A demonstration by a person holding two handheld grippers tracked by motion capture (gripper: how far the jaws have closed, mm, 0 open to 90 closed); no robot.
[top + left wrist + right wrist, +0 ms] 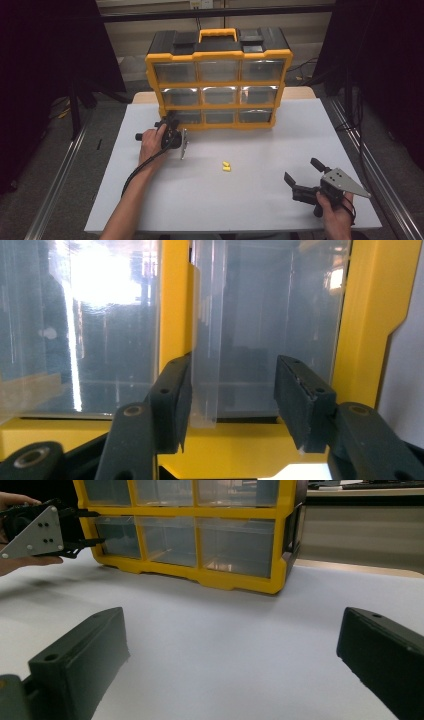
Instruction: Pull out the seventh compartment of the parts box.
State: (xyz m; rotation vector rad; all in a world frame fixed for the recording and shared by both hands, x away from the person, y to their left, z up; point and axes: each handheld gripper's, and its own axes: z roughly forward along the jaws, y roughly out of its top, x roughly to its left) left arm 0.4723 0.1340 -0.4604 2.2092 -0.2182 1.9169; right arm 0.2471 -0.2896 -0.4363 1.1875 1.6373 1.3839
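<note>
A yellow and black drawer cabinet [220, 84] with clear drawers stands at the back of the white table [250, 200]. My left gripper [167, 121] is at its bottom left drawer [187, 116]. In the left gripper view the jaws [232, 390] stand apart around the drawer's clear handle tab [205, 365]; the tab sits close to the left pad [182, 395], and the right pad is clear of it. My right gripper [301, 170] rests wide open near the table's front right, with nothing between its jaws [232, 645]. It faces the cabinet [235, 587] and the left gripper [100, 528].
Two small yellow pieces [226, 166] lie together on the table's middle, between the grippers. Dark curtains hang at both sides, and metal rails run along the floor beside the table.
</note>
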